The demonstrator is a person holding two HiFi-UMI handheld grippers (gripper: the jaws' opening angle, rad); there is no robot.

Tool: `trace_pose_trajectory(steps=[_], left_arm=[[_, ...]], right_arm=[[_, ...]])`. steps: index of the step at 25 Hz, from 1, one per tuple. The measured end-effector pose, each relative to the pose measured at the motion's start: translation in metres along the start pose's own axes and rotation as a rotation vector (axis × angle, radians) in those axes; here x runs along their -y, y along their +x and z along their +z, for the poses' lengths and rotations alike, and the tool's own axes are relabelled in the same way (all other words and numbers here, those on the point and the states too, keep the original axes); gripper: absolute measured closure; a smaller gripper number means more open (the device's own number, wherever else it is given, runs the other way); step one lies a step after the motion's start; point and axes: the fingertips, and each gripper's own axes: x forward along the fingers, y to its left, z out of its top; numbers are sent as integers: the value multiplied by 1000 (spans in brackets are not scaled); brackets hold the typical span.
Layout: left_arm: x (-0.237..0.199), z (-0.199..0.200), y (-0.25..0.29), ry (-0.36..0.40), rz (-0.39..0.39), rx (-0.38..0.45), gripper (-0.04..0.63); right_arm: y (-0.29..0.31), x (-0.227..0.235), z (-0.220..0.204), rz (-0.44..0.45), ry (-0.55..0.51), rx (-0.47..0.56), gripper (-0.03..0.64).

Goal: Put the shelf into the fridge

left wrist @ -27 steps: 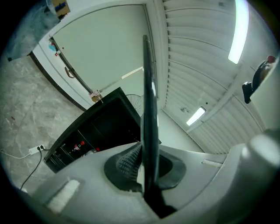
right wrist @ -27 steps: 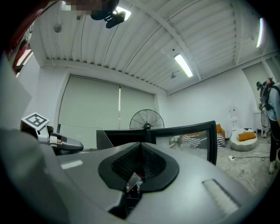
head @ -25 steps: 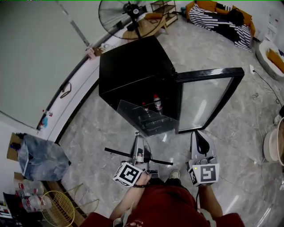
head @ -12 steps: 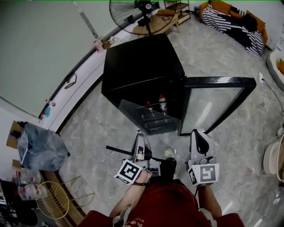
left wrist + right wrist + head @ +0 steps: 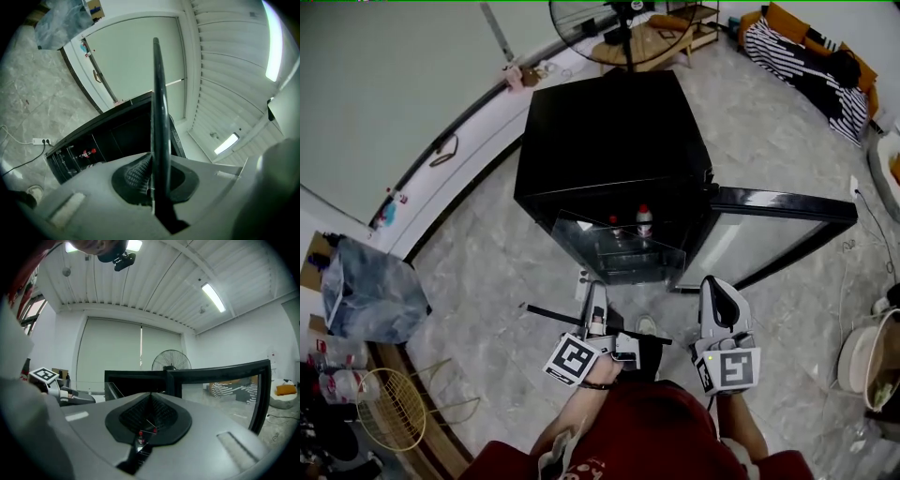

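1. Shelf (image 5: 558,316): your left gripper (image 5: 597,291) pinches its dark edge and holds it in the air, near the fridge's (image 5: 609,131) open front.
2. Fridge: door (image 5: 787,208) swung open at the right; two red-capped bottles (image 5: 644,221) stand inside.
3. Your right gripper (image 5: 715,284): fingers pressed together, empty, beside the shelf's right end.

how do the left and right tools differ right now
The left tool is clamped on the shelf by its black edge; the right tool holds nothing. The left tool is rolled sideways; the right tool sits level. Both have jaws together and point toward the open fridge.
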Motion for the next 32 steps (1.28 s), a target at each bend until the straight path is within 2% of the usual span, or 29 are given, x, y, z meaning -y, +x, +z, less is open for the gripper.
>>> trace_pose_trajectory(steps=[3,13,32], left_arm=[[-4,1,11,-77,-10,21,581],[-19,7,45,-265,-57,87,581],[-39,14,95,-421,-109,149,581]], right_arm=[[16,0,-2,15,-1,-17,617],[56,-6,-9,68,-21,-54,617],[104,-37,-6,154,-89,-109,617]])
